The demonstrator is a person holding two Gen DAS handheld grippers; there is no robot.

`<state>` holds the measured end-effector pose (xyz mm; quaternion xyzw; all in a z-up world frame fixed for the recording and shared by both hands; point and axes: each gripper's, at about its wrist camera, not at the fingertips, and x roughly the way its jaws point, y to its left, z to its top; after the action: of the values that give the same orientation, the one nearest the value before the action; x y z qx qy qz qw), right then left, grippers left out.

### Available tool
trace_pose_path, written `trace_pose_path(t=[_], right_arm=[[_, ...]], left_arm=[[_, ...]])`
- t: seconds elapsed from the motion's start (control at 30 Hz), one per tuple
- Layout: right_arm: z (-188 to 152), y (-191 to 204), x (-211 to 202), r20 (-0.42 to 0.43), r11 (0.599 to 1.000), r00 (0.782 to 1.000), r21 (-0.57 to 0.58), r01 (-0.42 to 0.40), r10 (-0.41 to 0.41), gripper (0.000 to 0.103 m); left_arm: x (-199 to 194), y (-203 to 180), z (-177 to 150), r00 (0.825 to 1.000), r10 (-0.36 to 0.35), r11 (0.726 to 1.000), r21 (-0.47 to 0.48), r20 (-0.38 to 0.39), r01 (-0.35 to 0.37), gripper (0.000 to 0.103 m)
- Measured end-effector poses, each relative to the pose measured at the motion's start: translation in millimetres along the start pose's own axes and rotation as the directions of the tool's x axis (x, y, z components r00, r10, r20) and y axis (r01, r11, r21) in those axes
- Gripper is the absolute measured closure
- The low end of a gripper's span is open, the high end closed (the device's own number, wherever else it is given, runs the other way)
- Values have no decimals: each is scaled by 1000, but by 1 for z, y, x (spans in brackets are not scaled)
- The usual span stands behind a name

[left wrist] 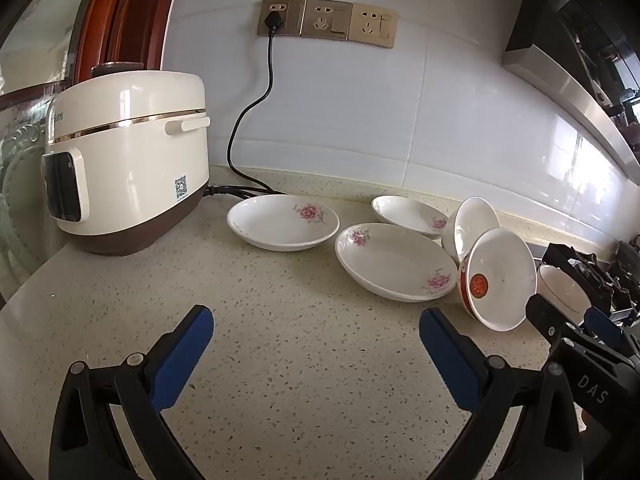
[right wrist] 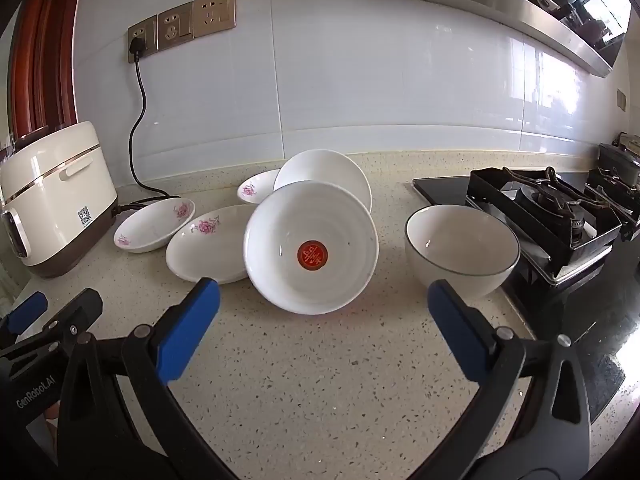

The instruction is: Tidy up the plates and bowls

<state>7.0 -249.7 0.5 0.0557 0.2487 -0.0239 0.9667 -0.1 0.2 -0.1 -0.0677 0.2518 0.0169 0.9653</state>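
Speckled beige stone countertop point(right wrist: 320, 380) against a glossy white tiled wall point(right wrist: 360, 80). Three brass sockets point(left wrist: 326, 20), one with a black plug and cord. Cream rice cooker point(left wrist: 128, 168) at left, gas stove point(right wrist: 548, 216) at right, steel range hood point(right wrist: 520, 8) above. Bright daylight reflections on tiles.

Speckled stone desk point(right wrist: 320, 380), smooth with slight sheen. Glossy glazed ceramic plates point(left wrist: 394, 260) and bowls point(right wrist: 460, 256). Shiny white wall tiles point(right wrist: 360, 80). Glossy cream plastic rice cooker point(left wrist: 128, 168). Brushed metal hood edge point(right wrist: 520, 24). Matt textured blue pads point(right wrist: 188, 332) on black plastic jaws.
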Motion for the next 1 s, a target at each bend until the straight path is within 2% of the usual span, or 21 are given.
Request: trace_pose_path(t=[1.0], right_arm=[[1,3,-4,16,1000,1000,6,2,-2,0]], left_arm=[[1,4,0,1000,0,1000,4,9,0,0]])
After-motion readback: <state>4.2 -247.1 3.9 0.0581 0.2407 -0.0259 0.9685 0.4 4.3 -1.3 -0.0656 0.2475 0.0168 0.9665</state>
